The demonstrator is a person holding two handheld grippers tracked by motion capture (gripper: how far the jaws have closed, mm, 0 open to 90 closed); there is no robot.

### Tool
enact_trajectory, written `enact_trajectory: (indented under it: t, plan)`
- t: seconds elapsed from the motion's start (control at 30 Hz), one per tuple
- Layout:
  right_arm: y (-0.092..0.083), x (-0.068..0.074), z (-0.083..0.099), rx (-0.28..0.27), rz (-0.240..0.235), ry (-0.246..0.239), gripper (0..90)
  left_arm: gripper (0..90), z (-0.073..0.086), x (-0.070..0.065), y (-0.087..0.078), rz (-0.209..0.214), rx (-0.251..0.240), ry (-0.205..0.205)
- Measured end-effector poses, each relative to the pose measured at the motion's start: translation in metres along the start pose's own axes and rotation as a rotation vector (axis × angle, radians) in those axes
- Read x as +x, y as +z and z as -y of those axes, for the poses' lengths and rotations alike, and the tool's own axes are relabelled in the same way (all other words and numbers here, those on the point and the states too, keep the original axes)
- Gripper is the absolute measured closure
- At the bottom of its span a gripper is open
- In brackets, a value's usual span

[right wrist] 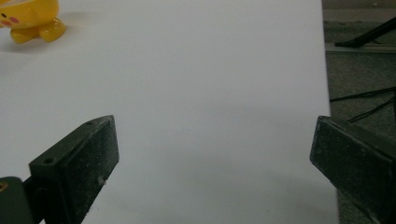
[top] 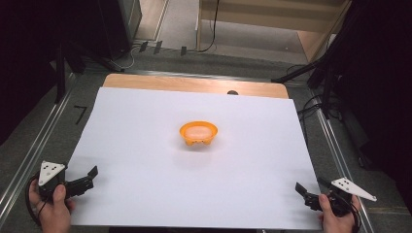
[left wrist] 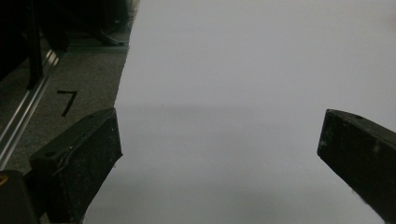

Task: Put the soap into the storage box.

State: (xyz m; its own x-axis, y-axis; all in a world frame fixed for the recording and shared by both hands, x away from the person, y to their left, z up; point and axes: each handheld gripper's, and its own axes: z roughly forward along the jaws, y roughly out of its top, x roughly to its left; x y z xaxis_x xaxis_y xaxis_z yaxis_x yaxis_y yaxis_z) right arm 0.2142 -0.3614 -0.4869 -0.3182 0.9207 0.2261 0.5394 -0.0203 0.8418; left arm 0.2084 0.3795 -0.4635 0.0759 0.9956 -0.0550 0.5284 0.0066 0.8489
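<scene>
The orange bowl (top: 198, 133) stands mid-sheet (top: 145, 145), well apart from the left gripper (top: 82, 180) and right gripper (top: 305, 192), both parked at the near corners with jaws spread, apparently ready to reach.

Only readable mark: a black "7" (left wrist: 67, 102) on the grey carpet (left wrist: 79, 79) left of the white sheet (left wrist: 243, 93); same mark seen from the high view. Nothing else legible.
</scene>
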Motion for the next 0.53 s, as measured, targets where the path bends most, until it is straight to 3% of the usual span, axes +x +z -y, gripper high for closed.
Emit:
enact_trajectory:
  t: [0.13, 0.27, 0.53]
  plan:
    - [-0.008, -0.005, 0.005, -0.024, 0.020, -0.003, 1.4, 0.1, 0.000, 0.000, 0.000, -0.001, -0.002, 0.001]
    - [-0.012, -0.008, 0.008, -0.059, 0.002, 0.019, 1.3, 0.0, 0.000, 0.000, 0.000, -0.001, -0.002, -0.001]
    - [-0.012, -0.007, 0.008, -0.060, 0.000, 0.026, 1.3, 0.0, 0.000, 0.000, 0.000, 0.007, 0.011, 0.004]
